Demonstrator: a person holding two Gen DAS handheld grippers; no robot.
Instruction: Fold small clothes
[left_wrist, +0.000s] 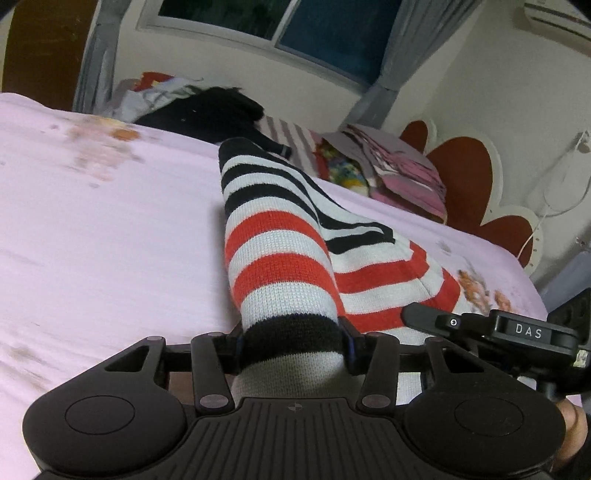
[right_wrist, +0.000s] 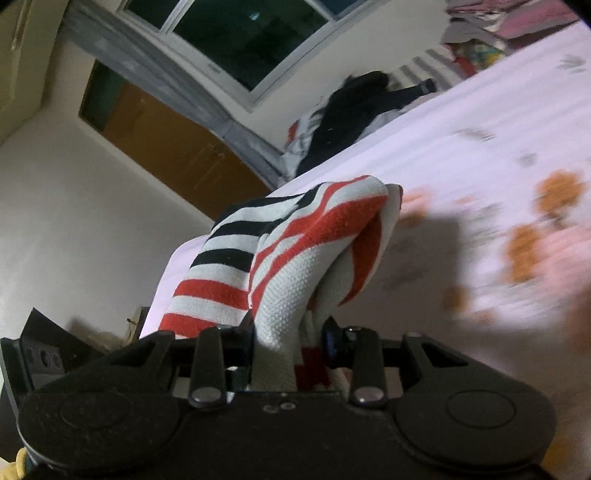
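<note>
A small knitted garment with red, white and black stripes (left_wrist: 280, 251) lies partly on the pink bedsheet (left_wrist: 110, 229). My left gripper (left_wrist: 293, 343) is shut on its black-banded end, and the cloth stretches away from the jaws. My right gripper (right_wrist: 290, 339) is shut on a bunched white and red part of the same garment (right_wrist: 295, 254), held tilted above the sheet (right_wrist: 461, 173). The right gripper's body (left_wrist: 517, 332) shows at the right edge of the left wrist view, close beside the left one.
A pile of dark and mixed clothes (left_wrist: 207, 107) lies at the far side of the bed, with folded pink striped items (left_wrist: 402, 170) next to it. A red and white headboard (left_wrist: 469, 177) stands at the right. A window, curtains and a wooden door (right_wrist: 173, 155) lie beyond.
</note>
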